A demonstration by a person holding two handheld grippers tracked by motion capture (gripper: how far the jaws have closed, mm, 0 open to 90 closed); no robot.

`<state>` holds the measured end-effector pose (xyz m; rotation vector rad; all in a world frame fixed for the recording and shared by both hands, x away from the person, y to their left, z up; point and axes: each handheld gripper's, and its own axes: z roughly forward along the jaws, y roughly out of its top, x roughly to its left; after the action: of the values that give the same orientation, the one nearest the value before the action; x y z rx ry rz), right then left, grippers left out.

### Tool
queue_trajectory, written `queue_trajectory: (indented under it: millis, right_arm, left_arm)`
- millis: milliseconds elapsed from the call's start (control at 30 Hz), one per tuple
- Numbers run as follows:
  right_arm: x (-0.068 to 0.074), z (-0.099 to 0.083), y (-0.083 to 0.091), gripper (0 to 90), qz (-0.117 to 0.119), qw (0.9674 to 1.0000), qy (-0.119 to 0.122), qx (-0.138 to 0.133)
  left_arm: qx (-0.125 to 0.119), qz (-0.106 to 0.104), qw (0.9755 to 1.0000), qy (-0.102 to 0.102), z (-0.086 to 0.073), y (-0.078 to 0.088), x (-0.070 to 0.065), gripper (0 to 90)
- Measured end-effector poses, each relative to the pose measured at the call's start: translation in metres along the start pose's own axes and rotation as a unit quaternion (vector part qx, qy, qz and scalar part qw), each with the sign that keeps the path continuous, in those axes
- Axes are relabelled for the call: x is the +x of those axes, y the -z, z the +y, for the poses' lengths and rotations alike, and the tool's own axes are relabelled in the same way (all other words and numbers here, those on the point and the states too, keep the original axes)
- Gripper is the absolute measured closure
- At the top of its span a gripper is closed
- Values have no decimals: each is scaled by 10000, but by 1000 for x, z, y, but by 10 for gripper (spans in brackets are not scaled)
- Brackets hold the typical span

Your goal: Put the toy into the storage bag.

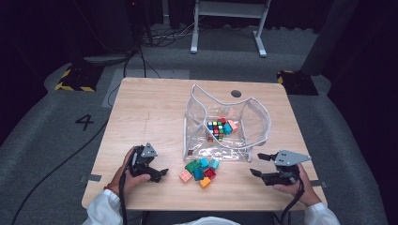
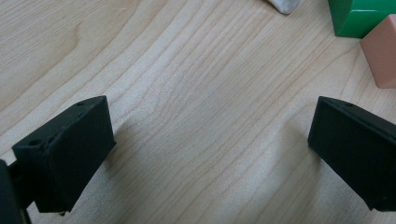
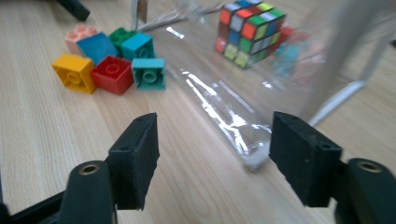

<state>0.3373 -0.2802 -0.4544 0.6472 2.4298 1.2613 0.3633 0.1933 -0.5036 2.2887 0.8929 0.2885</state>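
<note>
A clear plastic bag [image 1: 225,126] lies open on the wooden table [image 1: 141,112]. It holds a colour cube [image 1: 216,129] and a few bricks. In front of the bag sits a small heap of toy bricks [image 1: 199,169]. To the left of the heap, my left gripper [image 1: 159,174] rests open over bare wood [image 2: 210,135], with a green brick [image 2: 359,16] and a pink brick [image 2: 380,51] ahead. To the right of the heap, my right gripper [image 1: 256,164] is open [image 3: 215,154]. The bag's near corner [image 3: 252,156] lies just ahead of its gap, untouched. Beyond are the cube [image 3: 247,30] and the bricks [image 3: 112,70].
A round cable hole [image 1: 236,93] sits in the table's far edge behind the bag. A white desk frame [image 1: 227,23] stands on the floor beyond. The table's front edge [image 1: 202,208] runs just below both hands.
</note>
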Motion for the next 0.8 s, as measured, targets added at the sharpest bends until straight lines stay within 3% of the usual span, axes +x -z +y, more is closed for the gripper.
queue_trajectory:
  millis: [233,400,433,467,500,633,800]
  right_arm:
    - [14,5,-38,422,324,9994,22,97]
    - [23,15,-67,428,538,9982,170,221]
    - [26,16,-70,428,537,9981,85,291]
    - [25,18,-75,425,585,9978,190,236]
    - [28,19,-78,425,566,9979,77,312]
    - [30,26,-93,405,711,9971,225,113]
    - [32,33,-105,423,620,9977,283,11]
  left_arm:
    - [-6,5,10000,-2,0,0,0,4]
    - [-11,14,10000,-1,0,0,0,4]
    - [-11,14,10000,-2,0,0,0,4]
    - [-12,13,10000,0,0,0,0,4]
    - [-11,14,10000,-1,0,0,0,4]
    - [-12,12,10000,1,0,0,0,4]
    - [-10,11,10000,0,0,0,0,4]
